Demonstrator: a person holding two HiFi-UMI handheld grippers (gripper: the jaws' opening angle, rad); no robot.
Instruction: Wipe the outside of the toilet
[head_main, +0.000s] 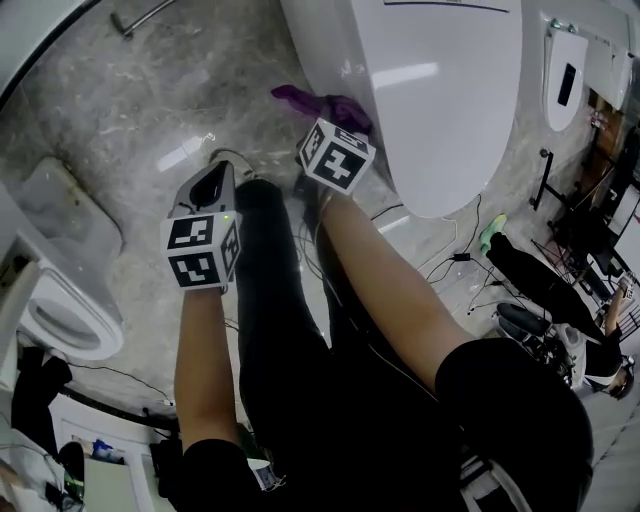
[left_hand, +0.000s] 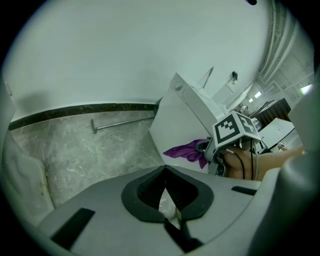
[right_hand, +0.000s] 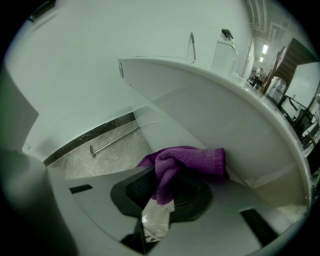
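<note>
Two claws are in play: my right gripper (right_hand: 167, 176) is clenched on the purple cloth (right_hand: 192, 159), and my left gripper (left_hand: 165, 172) is closed on nothing, hanging over the marble floor (left_hand: 100, 150). The cloth bunches against the toilet (right_hand: 225, 120), on its outer wall under the rim's edge. I judge it soft, light and limp; gripping the folded bulk should keep a pad forward on the slick glaze.
</note>
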